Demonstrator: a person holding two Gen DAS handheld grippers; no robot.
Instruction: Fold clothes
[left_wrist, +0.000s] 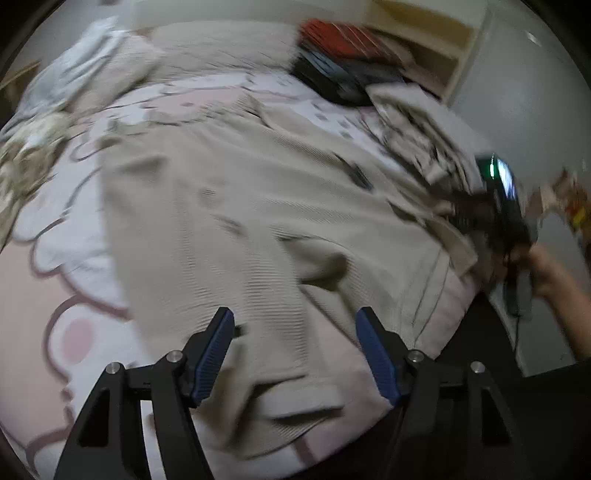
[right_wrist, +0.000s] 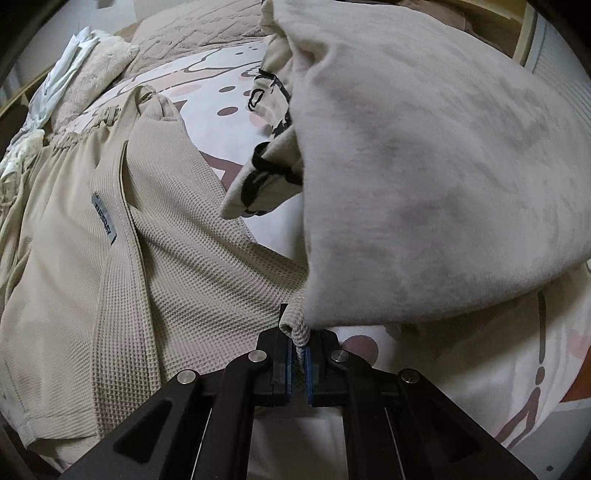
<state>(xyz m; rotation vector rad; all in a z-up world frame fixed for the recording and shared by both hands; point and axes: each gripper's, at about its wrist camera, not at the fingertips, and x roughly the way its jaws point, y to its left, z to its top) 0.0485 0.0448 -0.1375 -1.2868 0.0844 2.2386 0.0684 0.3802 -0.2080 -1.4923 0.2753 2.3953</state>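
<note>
A beige waffle-knit garment (left_wrist: 236, 221) lies spread on the bed; the left wrist view is blurred. My left gripper (left_wrist: 295, 321) is open just above its near hem, nothing between the blue pads (left_wrist: 216, 354). In the right wrist view the same garment (right_wrist: 166, 258) shows a grey label (right_wrist: 104, 219) near its neck. My right gripper (right_wrist: 300, 354) is shut on a pinched edge of the garment. The right gripper also shows at the right of the left wrist view (left_wrist: 495, 206), held by a hand (left_wrist: 554, 269).
The bed has a white and pink cartoon-print sheet (left_wrist: 55, 229). A pale pillow or folded cloth (right_wrist: 443, 166) looms over the right gripper. A printed beige cloth (right_wrist: 266, 155) lies under it. Pillows (left_wrist: 214, 44) and a red and dark pile (left_wrist: 343, 55) sit at the head.
</note>
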